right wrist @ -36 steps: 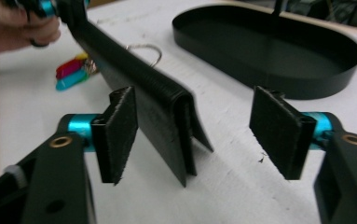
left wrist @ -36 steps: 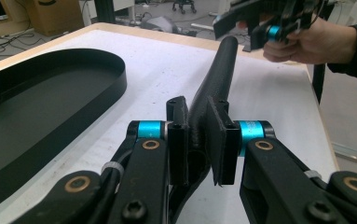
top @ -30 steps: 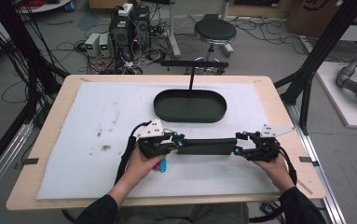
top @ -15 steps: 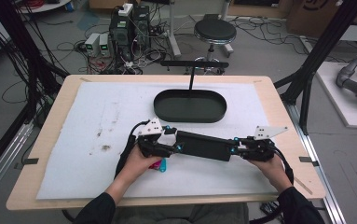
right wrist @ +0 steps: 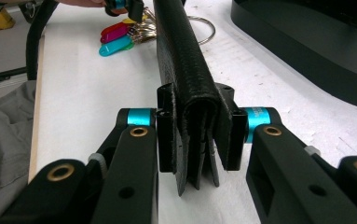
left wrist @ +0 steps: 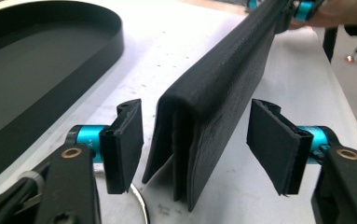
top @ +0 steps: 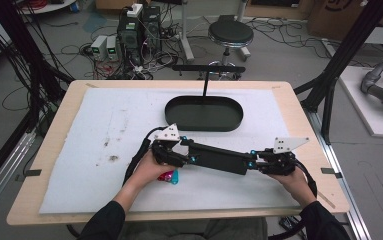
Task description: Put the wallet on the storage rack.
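long black folded wallet (top: 218,157) sits on edge above the counter (top: 79,150), btwn both grippers. right gripper (right wrist: 197,135) clamps one end; left gripper (left wrist: 195,140) spread wide, pads either side of the other end, not touching. looks soft, light, floppy w/ loose layers, so grab the ends. tray (top: 204,113) just behind, keys (top: 169,176) by left hand; open room in front.

Even, bright overhead room light falls on the white mat (top: 104,150), with only faint soft shadows. The high view is slightly soft and grainy. Close up, the black tray (left wrist: 36,70) blurs toward the edges.
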